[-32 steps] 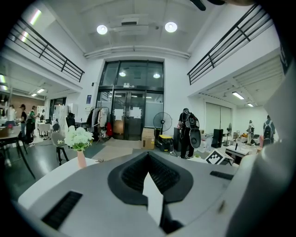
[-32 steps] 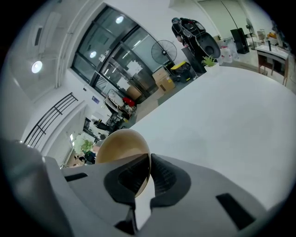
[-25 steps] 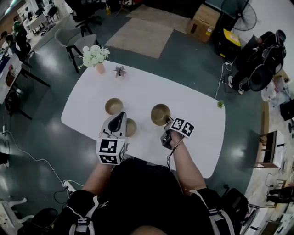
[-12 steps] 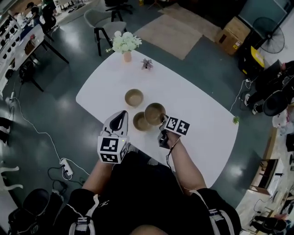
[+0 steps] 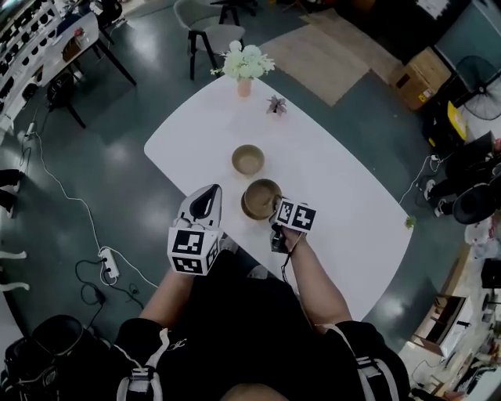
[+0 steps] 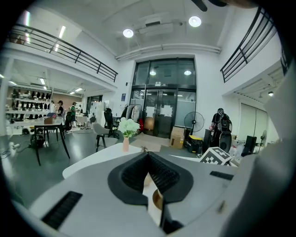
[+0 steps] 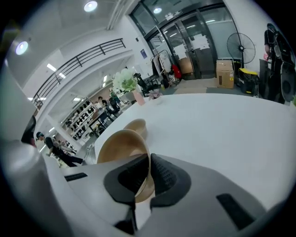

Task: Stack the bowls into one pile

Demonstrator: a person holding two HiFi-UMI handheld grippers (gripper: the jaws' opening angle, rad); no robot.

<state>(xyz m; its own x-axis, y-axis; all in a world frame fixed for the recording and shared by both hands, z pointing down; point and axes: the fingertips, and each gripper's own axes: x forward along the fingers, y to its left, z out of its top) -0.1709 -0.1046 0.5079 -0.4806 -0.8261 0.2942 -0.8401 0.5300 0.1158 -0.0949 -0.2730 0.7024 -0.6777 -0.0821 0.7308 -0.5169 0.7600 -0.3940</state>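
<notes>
Two tan bowls show on the white table [image 5: 337, 180]. The far bowl [image 5: 248, 160] stands alone. My right gripper [image 5: 275, 207] is shut on the near bowl's [image 5: 259, 198] right rim, one jaw inside and one outside, and holds it tilted. In the right gripper view the held bowl [image 7: 121, 144] fills the jaws, with the far bowl [image 7: 136, 126] beyond it. No third bowl shows apart; the held one covers that spot. My left gripper [image 5: 209, 192] hangs shut and empty at the table's near-left edge, left of the held bowl.
A vase of white flowers [image 5: 246, 66] and a small plant [image 5: 275, 104] stand at the table's far end. A chair [image 5: 205, 14] is behind it. Cables [image 5: 86, 235] lie on the floor to the left. The table's right half is bare.
My right gripper has carried its bowl leftward, over the bowl that stood near the front, which is now covered. The left gripper has drawn back toward the table's near-left edge.
</notes>
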